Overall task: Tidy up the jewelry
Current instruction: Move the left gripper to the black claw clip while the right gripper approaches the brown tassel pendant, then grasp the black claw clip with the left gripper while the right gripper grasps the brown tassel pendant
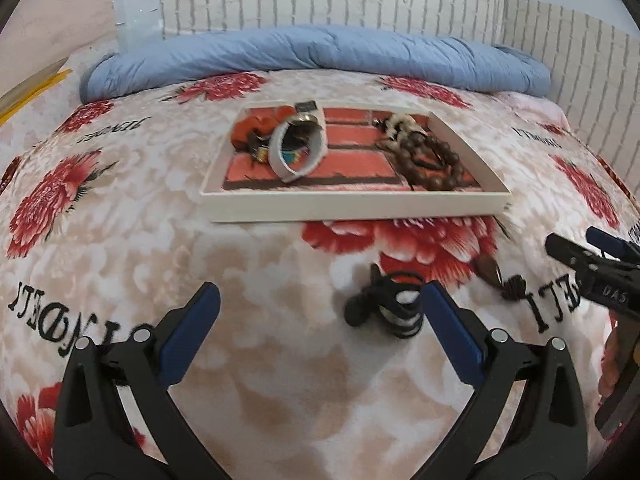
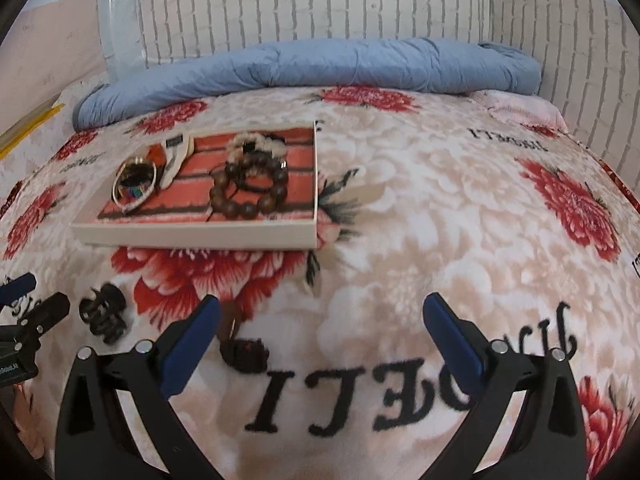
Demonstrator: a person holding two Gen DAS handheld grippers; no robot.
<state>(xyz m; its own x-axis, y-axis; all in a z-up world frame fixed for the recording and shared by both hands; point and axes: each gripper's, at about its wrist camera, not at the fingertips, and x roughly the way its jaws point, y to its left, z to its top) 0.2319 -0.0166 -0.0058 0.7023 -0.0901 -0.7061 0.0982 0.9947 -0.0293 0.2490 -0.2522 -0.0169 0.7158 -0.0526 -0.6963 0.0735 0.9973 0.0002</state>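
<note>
Left wrist view: the left hand-held gripper (image 1: 320, 312) hangs low over the bed (image 1: 120, 240), its two blue-padded fingers spread wide and holding nothing. A black claw hair clip (image 1: 386, 306) lies on the floral blanket just inside the right-hand finger, touching or nearly touching that pad; which of the two cannot be told. It sits to the right of the midline between the fingers, not centred. Its long axis appears to run roughly left to right across the view, though blur leaves this uncertain.

A small brown pendant (image 1: 502, 280) on a cord lies further right on the blanket, apart from the clip and nearer the right hand-held gripper (image 1: 580, 250), whose tips enter at the right edge.

Right wrist view: the right hand-held gripper is likewise spread and empty. The pendant lies just inside its left-hand finger, partly hidden behind it. The clip lies well left of that finger, outside the opening.

The white tray (image 1: 352, 200) stands further up the bed, directly ahead of the left hand-held gripper, already holding a wooden bead bracelet (image 1: 430, 160) and a white bangle (image 1: 296, 150).

Judgement: the left hand-held gripper is the nearer one for the clip. It needs a small shift rightward to centre the clip before closing across its narrow width.
</note>
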